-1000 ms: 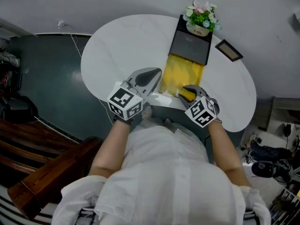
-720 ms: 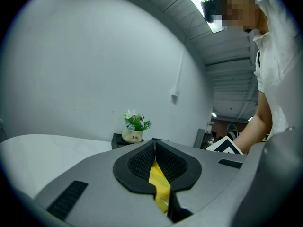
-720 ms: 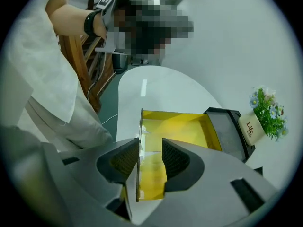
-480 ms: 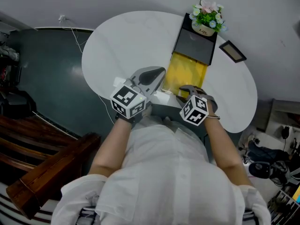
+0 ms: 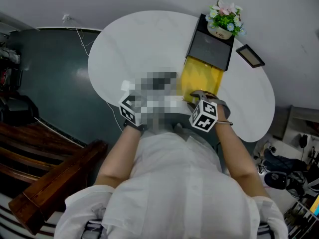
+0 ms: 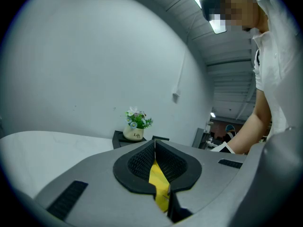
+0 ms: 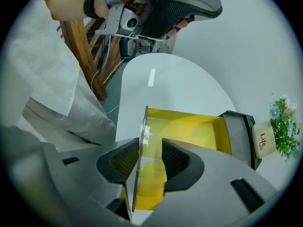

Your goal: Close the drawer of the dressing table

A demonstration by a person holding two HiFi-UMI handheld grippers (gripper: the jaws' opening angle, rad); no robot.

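The yellow drawer (image 5: 200, 78) stands pulled out of the black dressing box (image 5: 212, 46) toward me. My right gripper (image 5: 198, 97) points steeply down over the drawer's near end. In the right gripper view its jaws (image 7: 150, 144) straddle the thin front panel (image 7: 142, 124): the left pad is close to it, and a gap shows on the right side. My left gripper (image 6: 155, 145) hovers level to the left of the drawer, pads meeting at the tip, holding nothing. A mosaic patch hides it in the head view.
A flower pot (image 5: 225, 21) sits on top of the dressing box, and a small dark frame (image 5: 250, 55) lies to its right. The round white table (image 5: 134, 49) ends close to my body. Dark wooden furniture (image 5: 50, 183) and a cable (image 5: 79, 39) lie to the left.
My right gripper has dropped and rolled, so its jaws now stand over the drawer's front panel. The left gripper has stayed where it was.
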